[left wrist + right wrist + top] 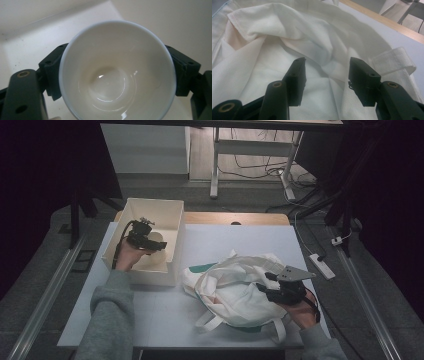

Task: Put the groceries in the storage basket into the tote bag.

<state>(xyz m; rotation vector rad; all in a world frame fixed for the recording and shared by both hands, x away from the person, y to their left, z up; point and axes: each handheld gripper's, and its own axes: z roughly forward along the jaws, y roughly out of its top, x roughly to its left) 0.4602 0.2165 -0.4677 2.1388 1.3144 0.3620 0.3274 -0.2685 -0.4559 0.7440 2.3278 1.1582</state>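
Packing looks barely begun, judging by how things lie. Between the jaws of the left gripper (117,75) sits a small white glazed ceramic cup (117,72), mouth toward that gripper's camera, with a black pad against its wall on either side; I read this as a grip on the cup, though whether the pads press firmly is hard to tell. In the high view the left gripper (150,241) and the cup (158,243) are down inside the open white square box (172,247), whose pale floor lies behind the cup in the left gripper view.

Off to the other side, the right gripper (267,282) rests at the crumpled cream cotton tote bag (235,287) on the white tabletop (165,315). Its jaws stand apart in the right gripper view (327,75), with folds of the bag (287,37) just ahead of and below them; no cloth is pinched.

Still to do, I judge: lifting the cup clear of the box, opening the bag's mouth, and placing the cup inside.
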